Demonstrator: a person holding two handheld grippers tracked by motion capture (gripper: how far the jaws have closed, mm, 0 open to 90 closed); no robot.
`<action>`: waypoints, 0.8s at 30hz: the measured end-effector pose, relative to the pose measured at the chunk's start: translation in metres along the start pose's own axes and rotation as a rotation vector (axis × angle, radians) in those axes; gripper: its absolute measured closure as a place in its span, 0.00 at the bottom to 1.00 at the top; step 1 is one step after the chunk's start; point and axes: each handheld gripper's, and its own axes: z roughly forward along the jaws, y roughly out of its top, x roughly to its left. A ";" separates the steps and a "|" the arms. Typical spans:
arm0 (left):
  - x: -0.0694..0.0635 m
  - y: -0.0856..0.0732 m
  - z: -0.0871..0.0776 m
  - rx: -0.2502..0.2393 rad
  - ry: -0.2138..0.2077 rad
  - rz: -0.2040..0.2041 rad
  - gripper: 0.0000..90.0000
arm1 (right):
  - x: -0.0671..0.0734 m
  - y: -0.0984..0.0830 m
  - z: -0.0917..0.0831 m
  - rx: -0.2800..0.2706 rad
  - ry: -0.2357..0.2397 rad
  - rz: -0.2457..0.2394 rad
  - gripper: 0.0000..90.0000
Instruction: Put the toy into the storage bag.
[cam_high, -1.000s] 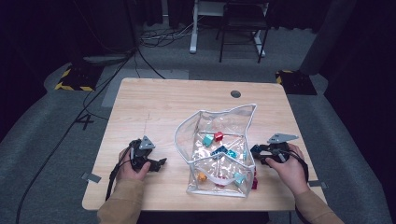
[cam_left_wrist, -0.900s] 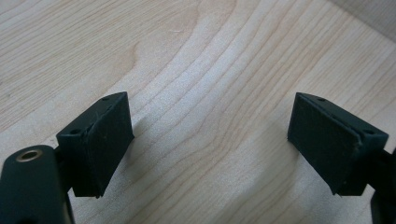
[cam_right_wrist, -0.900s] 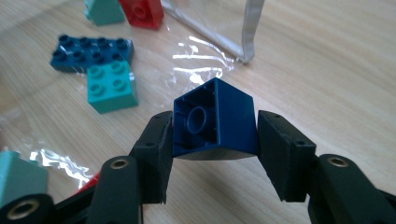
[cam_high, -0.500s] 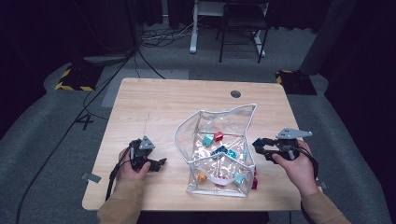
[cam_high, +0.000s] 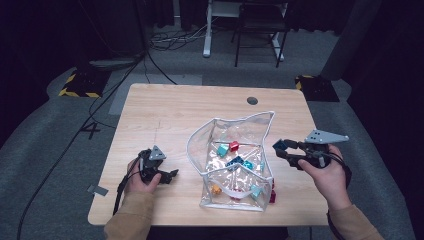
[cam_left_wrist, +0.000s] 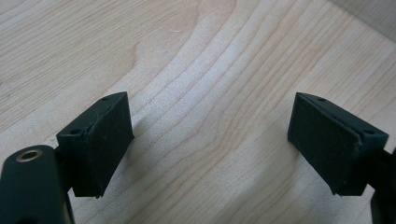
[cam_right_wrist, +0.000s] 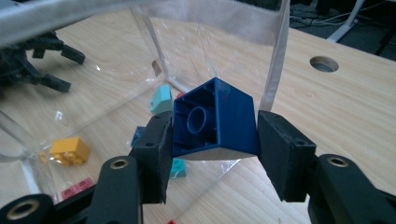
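A wooden table (cam_high: 165, 115) stands in a dark room. At its left the left gripper (cam_high: 159, 171) rests with jaws apart and empty. Mid-table, the clear bag (cam_high: 235, 165) holds several bricks (cam_high: 223, 150). The right gripper (cam_right_wrist: 212, 140) clamps a blue brick (cam_right_wrist: 219, 119), plain in its own view, beside the bag's rim; judging by this, it goes in next.

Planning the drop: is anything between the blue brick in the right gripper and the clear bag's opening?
Nothing visible. The right gripper holds the blue brick beside the clear bag, whose mouth stands open.
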 end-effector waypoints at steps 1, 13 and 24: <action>0.000 0.000 0.000 0.000 0.000 0.000 0.16 | 0.001 0.002 -0.002 -0.006 0.003 0.000 0.53; 0.000 0.000 0.000 0.000 0.000 0.000 0.16 | 0.011 0.020 -0.018 -0.064 0.023 -0.017 0.53; 0.000 0.000 0.000 0.000 -0.002 -0.001 0.16 | 0.026 0.040 -0.022 -0.093 0.066 -0.035 0.53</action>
